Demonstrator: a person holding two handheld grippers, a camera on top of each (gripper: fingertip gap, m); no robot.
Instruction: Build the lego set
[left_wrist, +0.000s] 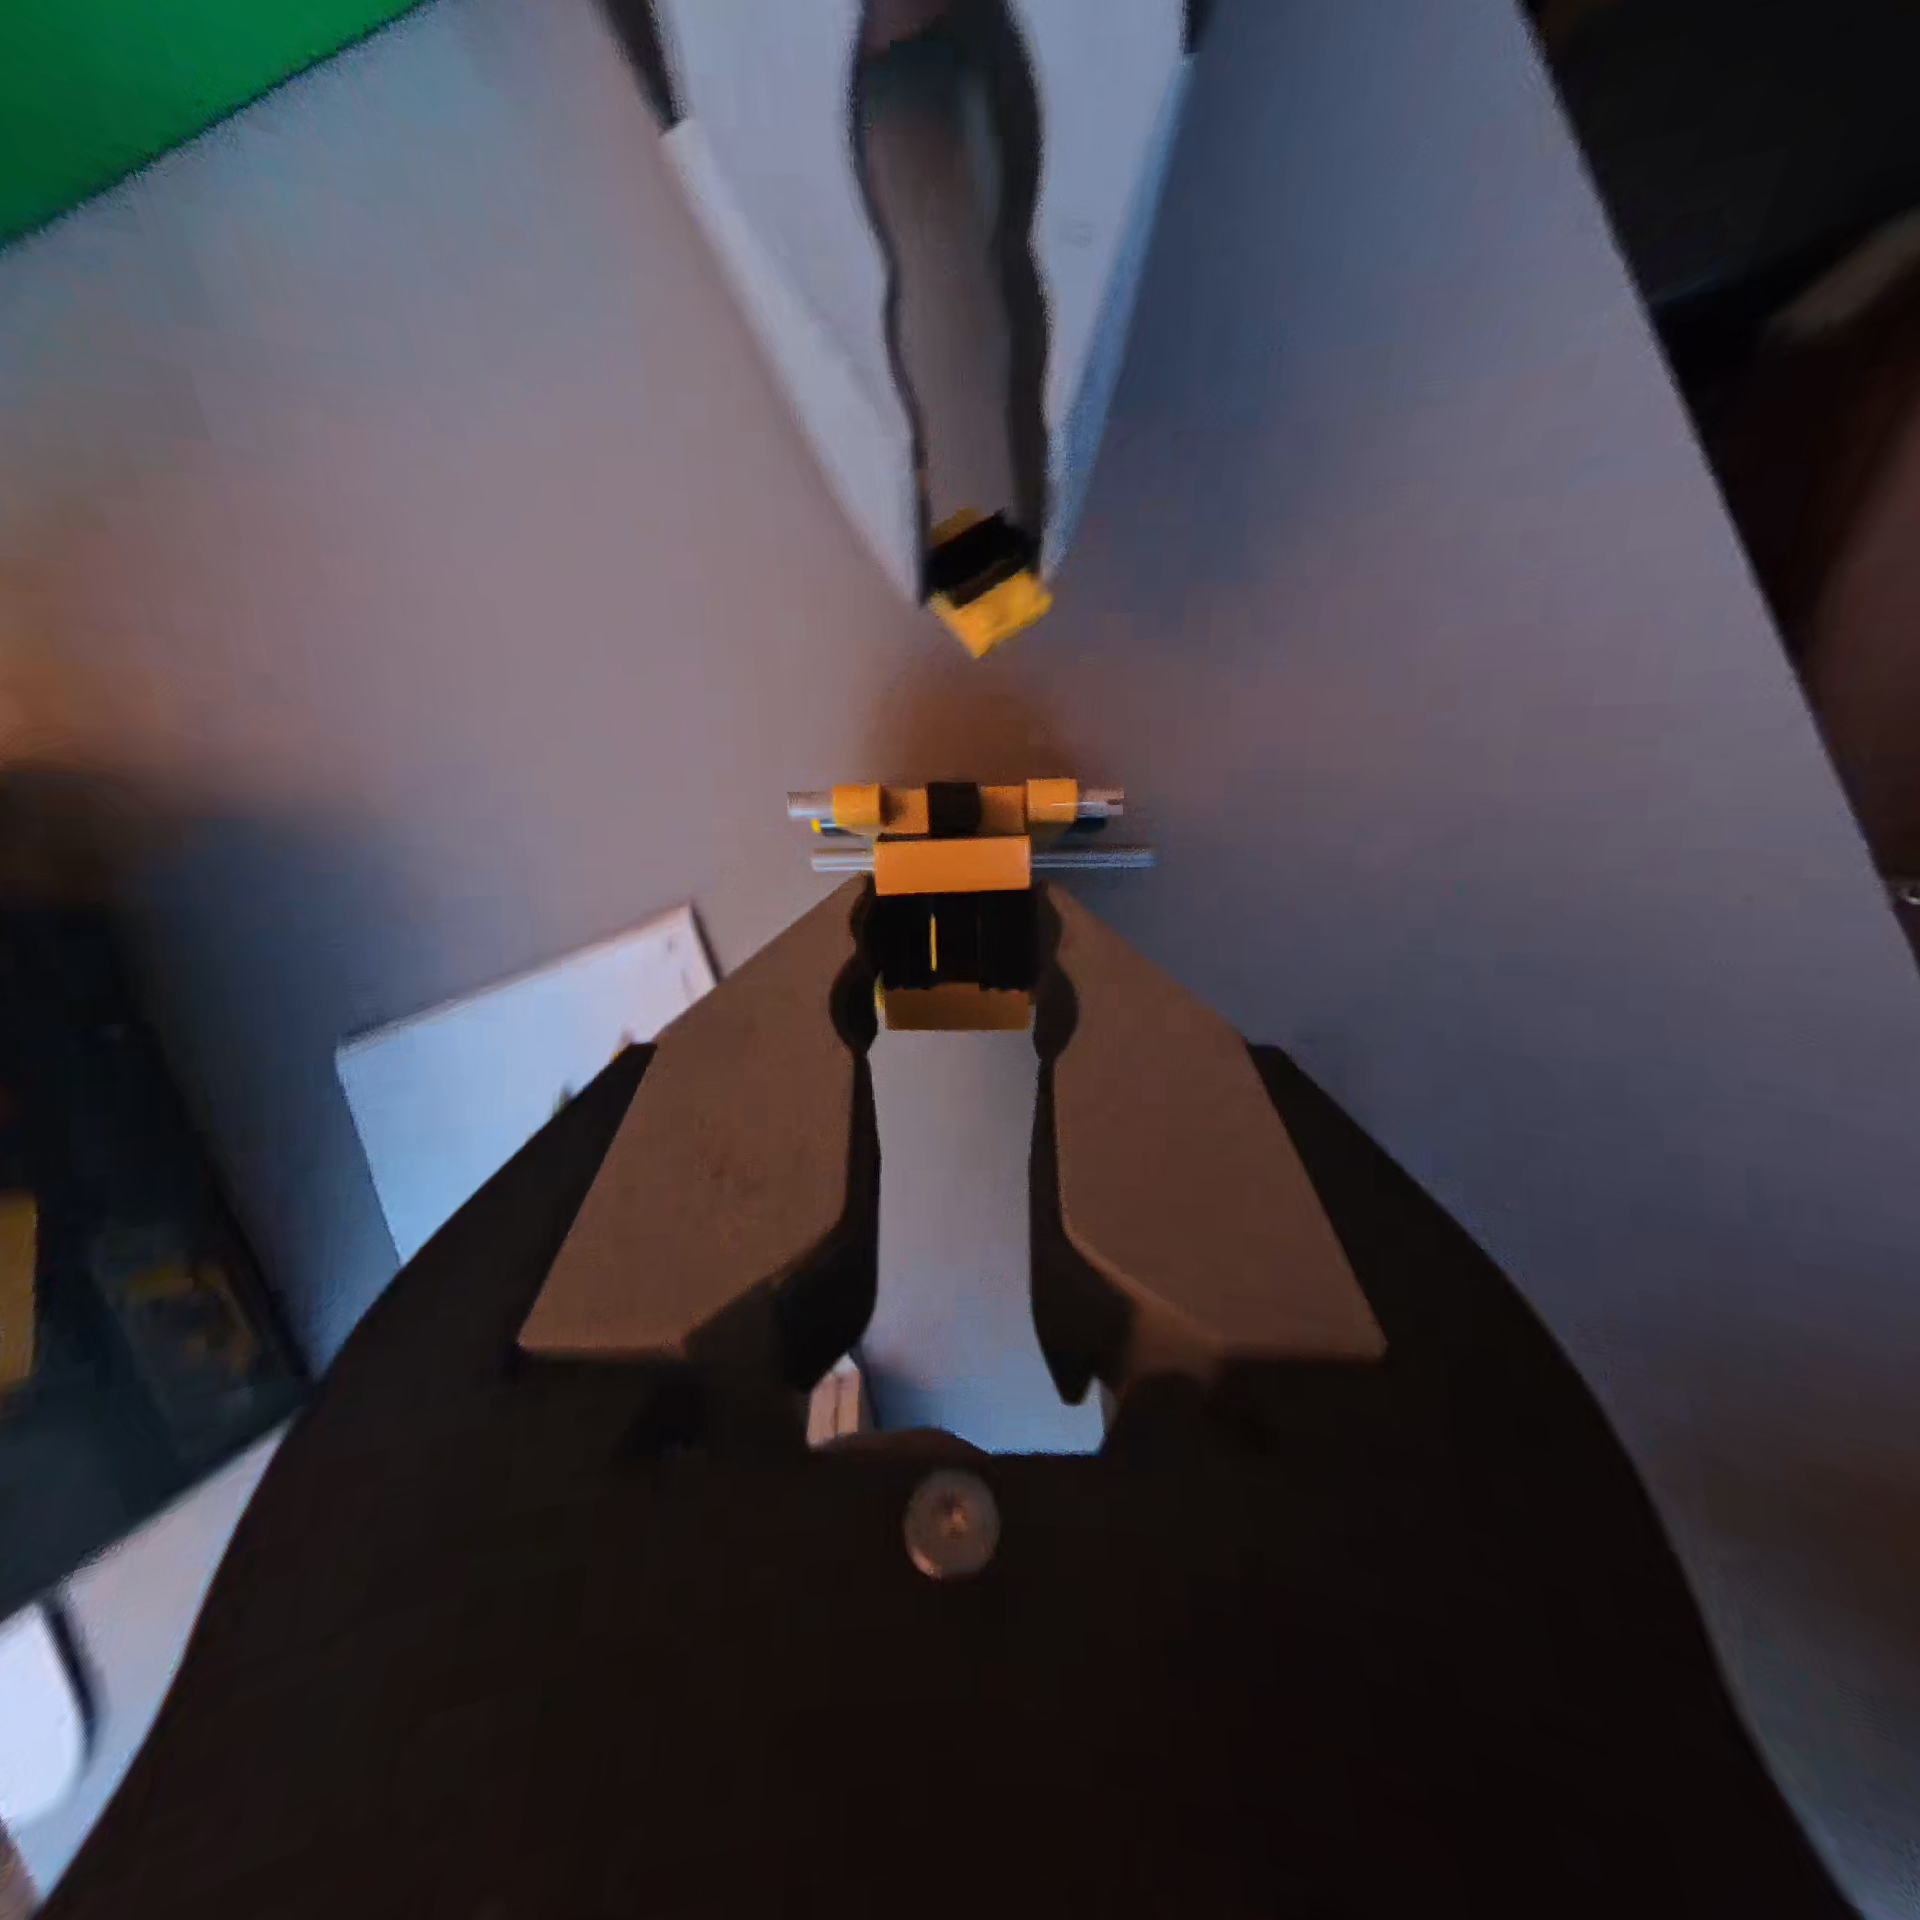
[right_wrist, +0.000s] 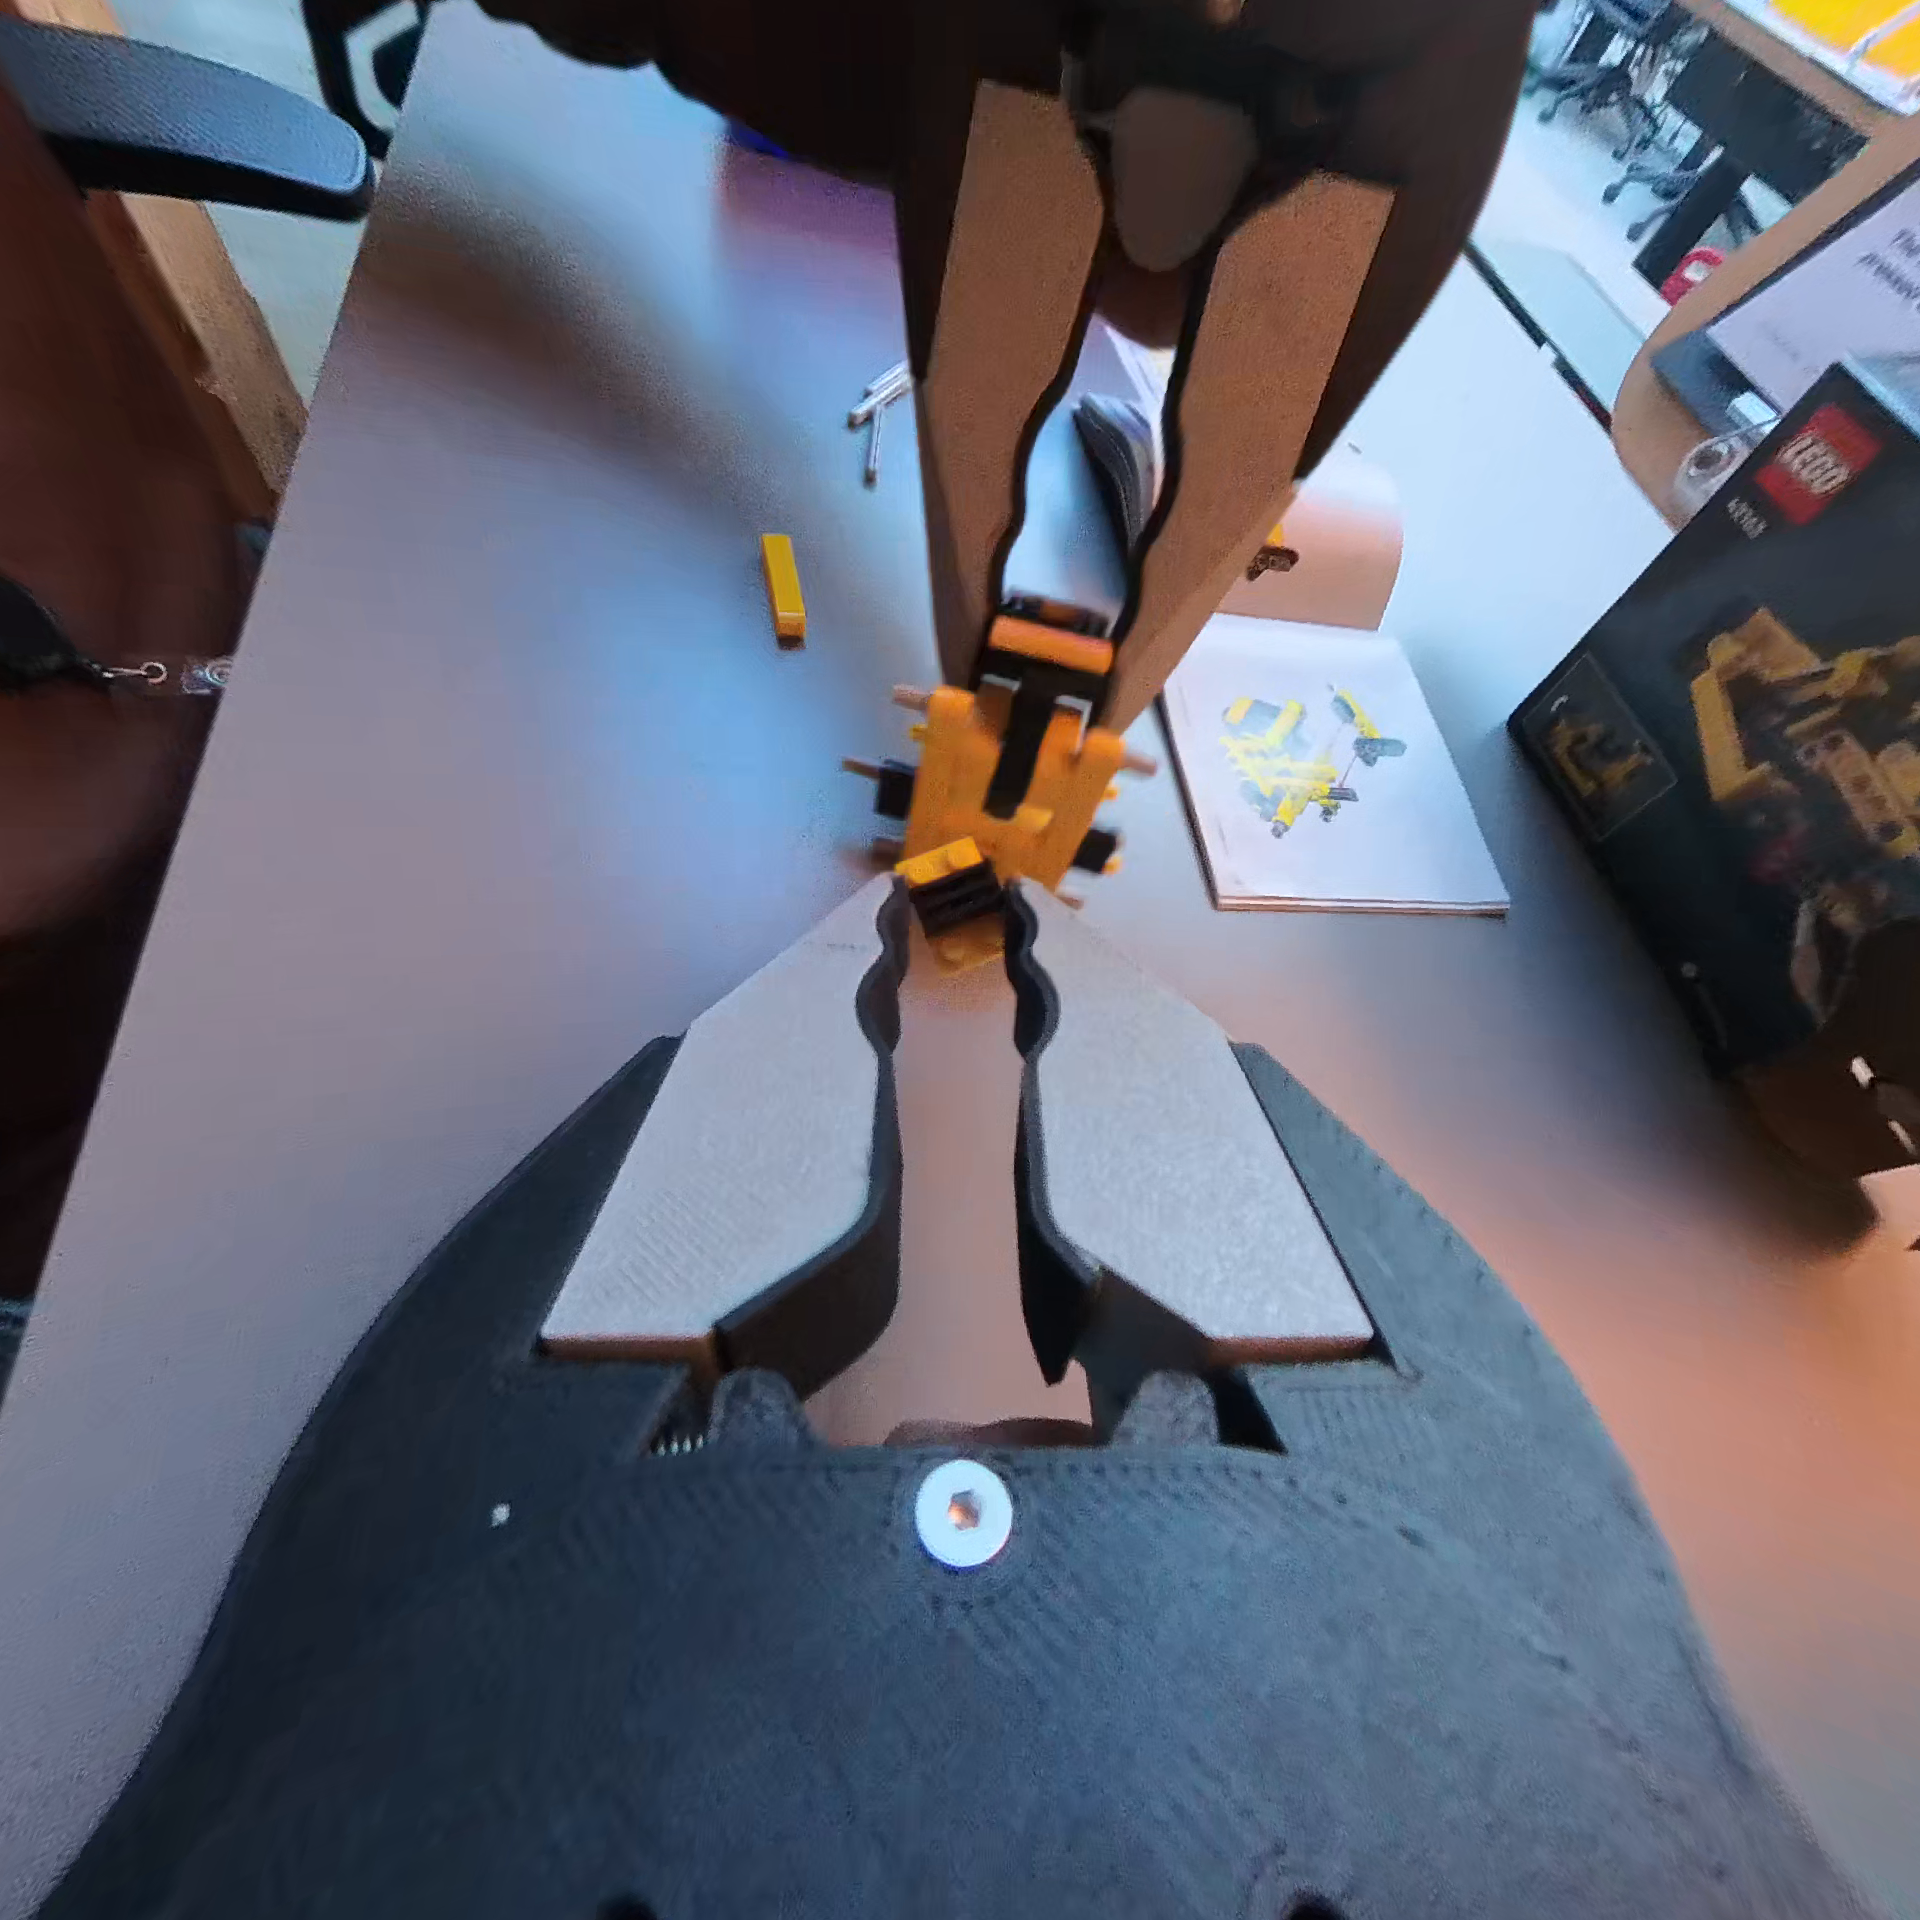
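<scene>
- The grey table (right_wrist: 540, 582) lay under both my tools, the set's box (right_wrist: 1756, 748) and open booklet (right_wrist: 1340, 790) off to my right.
- My left gripper (left_wrist: 953, 935) had clamped the half-built yellow chassis (right_wrist: 997, 779).
- My right gripper (right_wrist: 954, 902) pinched a small yellow-black sub-assembly (right_wrist: 951, 883), just short of it.
- Loose yellow beam (right_wrist: 781, 584) beyond: much remained, I judged.

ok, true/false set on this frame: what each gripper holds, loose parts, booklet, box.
1. The left gripper grips the yellow-and-black assembly. True.
2. The right gripper is empty. False: it is shut on a small yellow-and-black piece.
3. A loose yellow bar lies on the table. True.
4. The instruction booklet is closed. False: it lies open.
5. The set's box sits on the chair. False: it stands on the table, beside the booklet.
</scene>
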